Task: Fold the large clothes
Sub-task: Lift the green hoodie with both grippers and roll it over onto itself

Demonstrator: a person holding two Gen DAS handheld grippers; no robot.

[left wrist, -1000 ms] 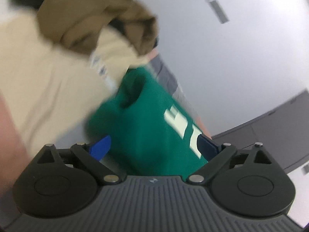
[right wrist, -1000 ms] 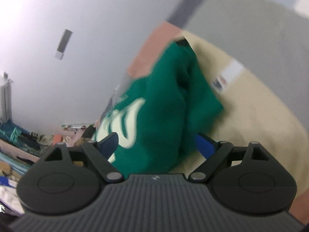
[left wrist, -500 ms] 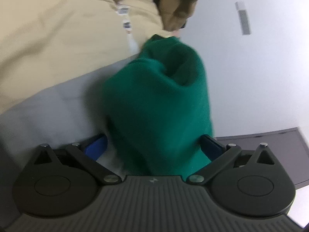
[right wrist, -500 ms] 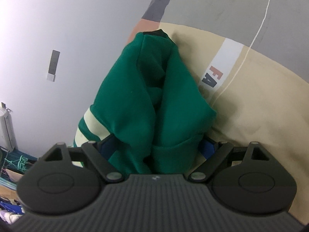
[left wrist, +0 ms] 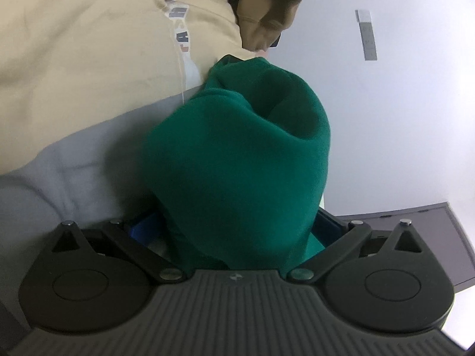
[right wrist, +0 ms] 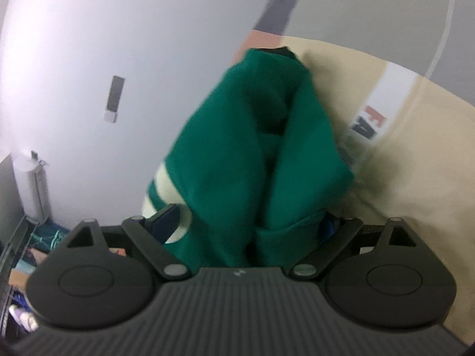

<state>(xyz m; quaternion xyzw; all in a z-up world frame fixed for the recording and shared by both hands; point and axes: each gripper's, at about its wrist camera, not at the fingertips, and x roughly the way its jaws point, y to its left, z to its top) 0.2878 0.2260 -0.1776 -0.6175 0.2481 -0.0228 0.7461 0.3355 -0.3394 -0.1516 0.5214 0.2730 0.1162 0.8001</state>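
A green sweatshirt (left wrist: 237,160) with cream stripes hangs bunched between both grippers, raised toward the ceiling. My left gripper (left wrist: 234,228) is shut on one part of it; the cloth hides most of the blue fingers. My right gripper (right wrist: 252,222) is shut on another part of the green sweatshirt (right wrist: 255,154), whose cream stripes show at its lower left. The far end of the cloth runs up to the other gripper in each view.
The person's beige hoodie (left wrist: 89,44) with a lettered white band fills the left of the left wrist view, with a brown sleeve (left wrist: 267,6) above. It also shows in the right wrist view (right wrist: 415,148). A cluttered shelf (right wrist: 26,237) sits at lower left.
Both grippers swung upward with the sweatshirt and drew closer together. The cloth went from spread with its lettering showing to a bunched hanging fold.
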